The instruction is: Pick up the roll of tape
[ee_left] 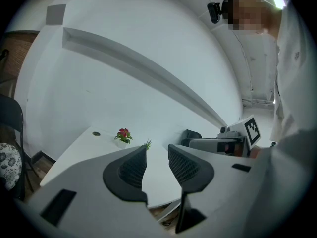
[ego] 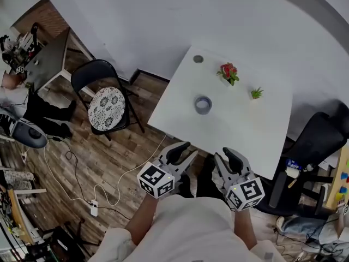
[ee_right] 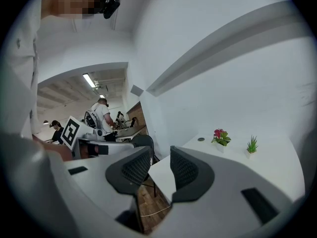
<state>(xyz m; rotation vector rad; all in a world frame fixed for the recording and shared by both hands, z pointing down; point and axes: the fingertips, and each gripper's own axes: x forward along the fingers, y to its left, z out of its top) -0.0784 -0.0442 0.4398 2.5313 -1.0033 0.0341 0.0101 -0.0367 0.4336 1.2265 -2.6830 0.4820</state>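
White wall (ego: 163,15), wood floor (ego: 98,157), white table (ego: 240,130), blk chair (ego: 87,74) w/ patterned cushion (ego: 107,108), dark desk (ego: 52,59) far left.

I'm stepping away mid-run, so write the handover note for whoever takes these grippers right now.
Left gripper: jaws apart, nothing between them, at the near edge of the table.
Right gripper: jaws apart, empty, beside the left one.
Roll of tape: lies flat mid-table, beyond both grippers, untouched. The red flower pot and the small green plant stand farther back.
Done: nothing gripped yet.
Left: reach in, close on the tape, lift it.
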